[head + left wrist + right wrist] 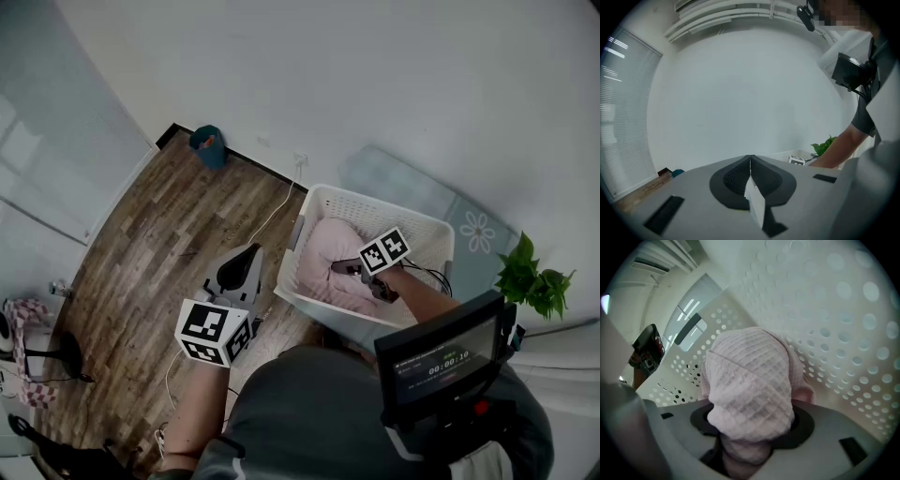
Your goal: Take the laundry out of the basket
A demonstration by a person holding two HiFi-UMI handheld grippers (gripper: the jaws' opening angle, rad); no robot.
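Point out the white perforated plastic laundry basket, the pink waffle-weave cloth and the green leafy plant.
white perforated plastic laundry basket [370, 214]: head view, far inner wall.
pink waffle-weave cloth [750, 380]: right gripper view, bunched middle fold.
green leafy plant [530, 277]: head view, its leaves.

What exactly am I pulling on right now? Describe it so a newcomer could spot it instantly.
Near the white wall, left of the green leafy plant, stands a white perforated plastic laundry basket. Inside lies a bunched pale pink waffle-weave cloth, with the right claw shut on a fold of it. It is the only pink, grid-textured thing in the basket.
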